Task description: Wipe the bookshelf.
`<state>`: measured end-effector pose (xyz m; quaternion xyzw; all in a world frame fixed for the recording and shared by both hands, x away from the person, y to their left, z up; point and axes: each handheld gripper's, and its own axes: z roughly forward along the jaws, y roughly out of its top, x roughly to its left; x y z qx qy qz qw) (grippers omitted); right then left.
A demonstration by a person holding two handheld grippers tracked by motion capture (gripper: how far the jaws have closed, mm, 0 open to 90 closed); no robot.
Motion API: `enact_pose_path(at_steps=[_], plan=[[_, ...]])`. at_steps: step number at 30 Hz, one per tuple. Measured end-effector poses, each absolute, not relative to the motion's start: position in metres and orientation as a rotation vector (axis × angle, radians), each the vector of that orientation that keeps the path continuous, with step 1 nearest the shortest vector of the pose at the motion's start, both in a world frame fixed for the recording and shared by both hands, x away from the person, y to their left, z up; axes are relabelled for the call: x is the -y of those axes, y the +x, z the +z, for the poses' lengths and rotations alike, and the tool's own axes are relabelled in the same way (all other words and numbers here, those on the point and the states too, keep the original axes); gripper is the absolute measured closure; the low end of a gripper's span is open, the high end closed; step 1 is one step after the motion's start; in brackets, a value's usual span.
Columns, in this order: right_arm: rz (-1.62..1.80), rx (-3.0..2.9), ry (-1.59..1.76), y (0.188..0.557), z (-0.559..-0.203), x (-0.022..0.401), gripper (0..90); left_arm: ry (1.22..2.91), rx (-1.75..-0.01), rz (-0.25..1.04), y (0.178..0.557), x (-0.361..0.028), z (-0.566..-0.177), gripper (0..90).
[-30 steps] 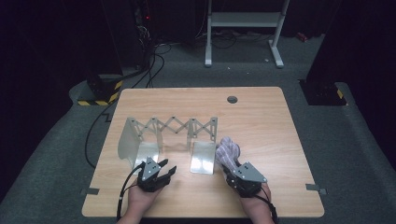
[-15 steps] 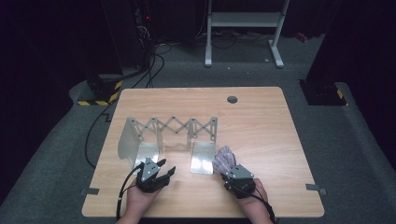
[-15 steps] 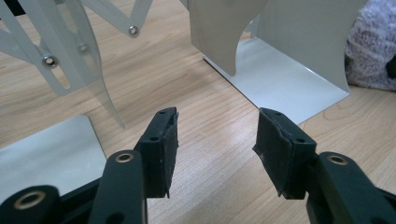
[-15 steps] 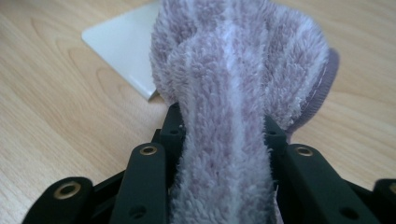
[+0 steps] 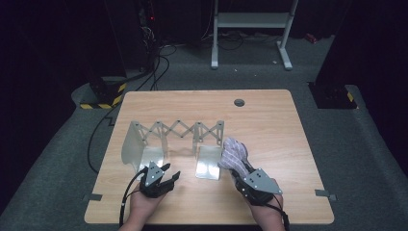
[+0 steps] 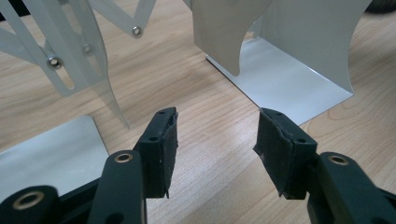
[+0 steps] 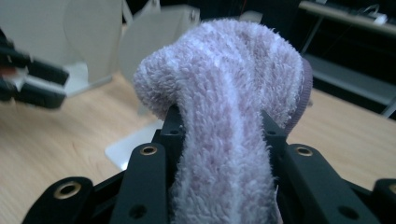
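Fuzzy sock (image 5: pixel 234 153) is clamped in the right gripper (image 5: pixel 248 175); left gripper (image 5: pixel 166 175) jaws just opened, empty. Sock could snag the metal rack (image 5: pixel 173 132).

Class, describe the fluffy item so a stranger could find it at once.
On the wooden table, go to the right end of the grey metal folding rack. There the right hand-held gripper clamps a sock: the one soft, pale lilac striped thing among hard metal.

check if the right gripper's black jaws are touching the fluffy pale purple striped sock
Touching. In the right gripper view the right gripper has both jaws pressed against the sides of the fluffy pale purple striped sock, which bulges above them.
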<state>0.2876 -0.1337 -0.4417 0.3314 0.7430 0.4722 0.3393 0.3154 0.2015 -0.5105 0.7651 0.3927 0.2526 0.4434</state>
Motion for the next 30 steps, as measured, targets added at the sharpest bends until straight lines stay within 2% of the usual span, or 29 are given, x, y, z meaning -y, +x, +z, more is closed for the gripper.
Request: enact_pose_path(at_steps=[5, 14, 20, 30], plan=[[1.237, -1.912, 0.859, 0.288, -0.437, 0.134, 64.9, 1.907, -0.965, 0.62, 0.316, -0.201, -0.511, 48.1], [1.033, -2.167, 0.93, 0.309, -0.495, 0.125, 65.0, 1.915, -0.96, 0.621, 0.316, -0.199, -0.511, 48.1], [0.903, -2.304, 0.914, 0.317, -0.519, 0.116, 63.8, 1.922, -0.96, 0.61, 0.317, -0.198, -0.513, 48.1], [0.925, -2.172, 1.084, 0.343, -0.515, 0.125, 64.8, 1.923, -0.956, 0.6, 0.316, -0.197, -0.513, 48.0]])
